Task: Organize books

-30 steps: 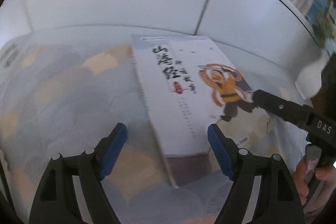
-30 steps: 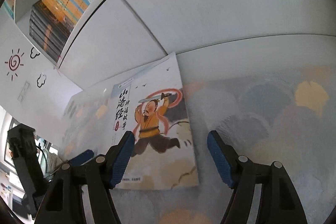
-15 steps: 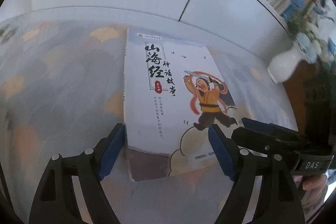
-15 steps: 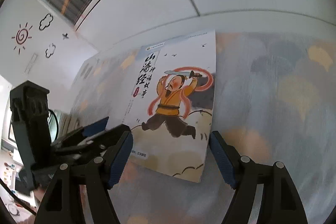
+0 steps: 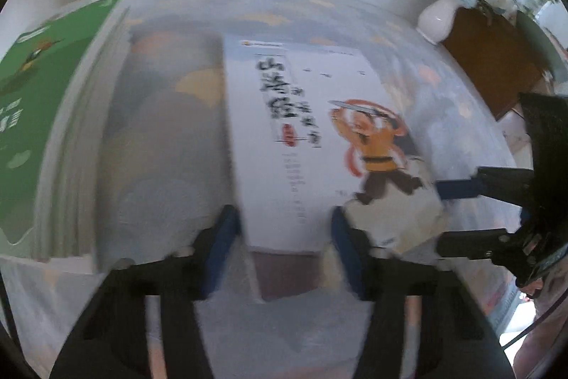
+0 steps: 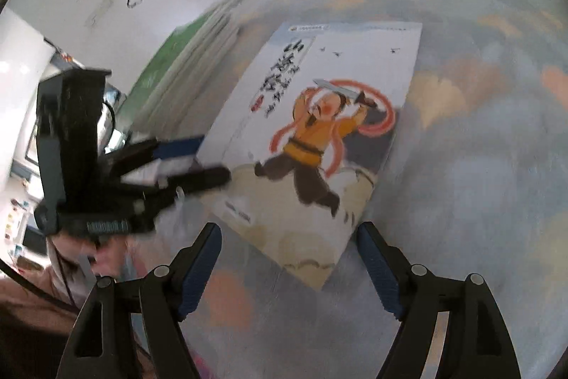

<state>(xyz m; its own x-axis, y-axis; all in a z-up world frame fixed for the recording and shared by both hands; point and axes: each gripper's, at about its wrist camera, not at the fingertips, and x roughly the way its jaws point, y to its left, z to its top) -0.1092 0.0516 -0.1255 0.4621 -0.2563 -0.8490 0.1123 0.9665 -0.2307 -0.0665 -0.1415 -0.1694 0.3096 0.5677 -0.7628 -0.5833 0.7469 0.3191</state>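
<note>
The white picture book [image 5: 319, 144] lies flat, cover up, on the table [image 5: 159, 137], which carries a cloth of grey, blue and peach patches. In the left wrist view the book fills the centre of the frame; in the right wrist view it [image 6: 319, 130] runs from upper centre down to lower centre. Its cover shows black title characters and a running figure in orange raising a sword.

Left hand-held gripper [image 5: 284, 247]: lower centre of its own frame, at the book's near-left corner. Its jaws have just been closing, and that corner of the book sits between the blue pads. The frame is blurred, so whether the pads press on the book cannot be told. In the right wrist view the same gripper [image 6: 198, 158] appears at the left edge, fingers at the book's corner.

Right hand-held gripper [image 6: 287, 269]: lower centre of its frame, jaws spread wide, the book's near-right corner lying between the fingers without pad contact. In the left wrist view it [image 5: 451, 212] enters from the right edge.

A stack of books with a green cover [image 5: 39, 116] on top lies at the left of the frame, apart from the white book. A white vase [image 5: 436, 20] with blue flowers stands at upper right.
</note>
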